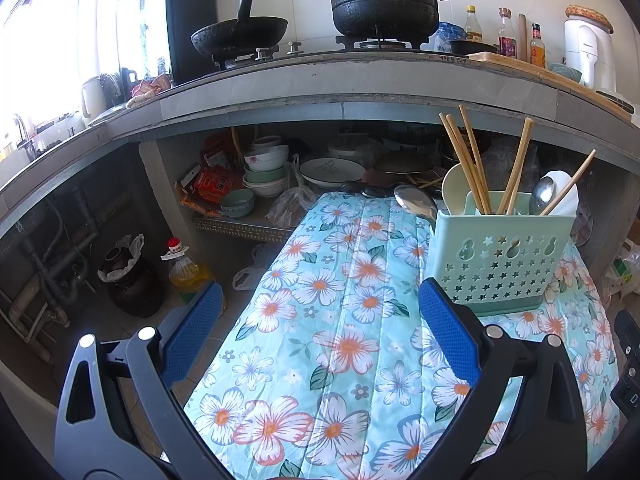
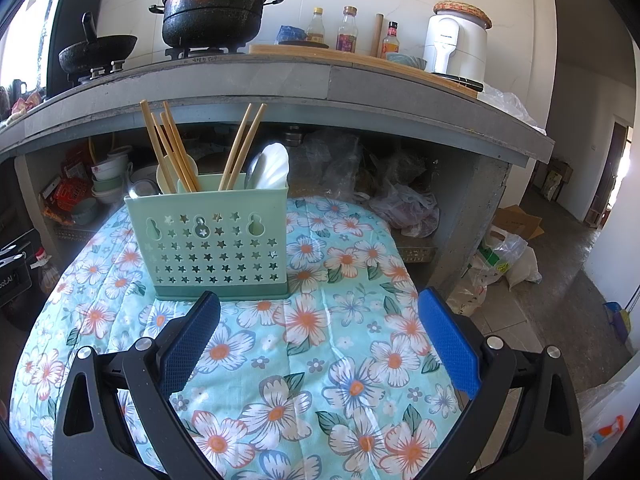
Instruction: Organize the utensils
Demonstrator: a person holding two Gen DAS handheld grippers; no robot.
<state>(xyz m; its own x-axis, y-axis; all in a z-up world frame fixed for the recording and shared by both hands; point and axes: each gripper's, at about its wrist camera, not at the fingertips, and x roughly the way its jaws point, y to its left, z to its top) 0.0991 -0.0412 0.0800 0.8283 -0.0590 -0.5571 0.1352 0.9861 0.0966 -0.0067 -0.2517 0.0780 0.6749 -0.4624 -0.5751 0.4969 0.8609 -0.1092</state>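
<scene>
Your left gripper (image 1: 320, 332) is hovering low over the flowered cloth (image 1: 344, 360), blue pads spread wide apart and holding nothing. Off its left finger, you're looking down past the cloth's edge at an oil bottle (image 1: 185, 266) and a dark jar (image 1: 130, 280) sitting on the floor. Straight ahead, a steel spoon (image 1: 416, 204) is lying on the far end of the cloth, just left of the caddy (image 1: 496, 260). That mint caddy is standing upright on the cloth just beyond your right finger, and it's carrying chopsticks (image 1: 472, 160), a cream spoon (image 1: 456, 188), a metal spoon (image 1: 543, 194) and a white spoon (image 1: 564, 192), all poking out of the top.

Your right gripper (image 2: 320, 336) is hanging over the same cloth (image 2: 320, 340), jaws likewise wide open and empty. Here the caddy (image 2: 212, 240) is sitting just past your left fingertip, its starred face turned toward you. Chopsticks (image 2: 168, 148) are leaning in the left and middle sections, and the white spoon (image 2: 276, 168) is resting in the right one. Up behind, a black pot (image 2: 214, 10) is sitting on the stove.
</scene>
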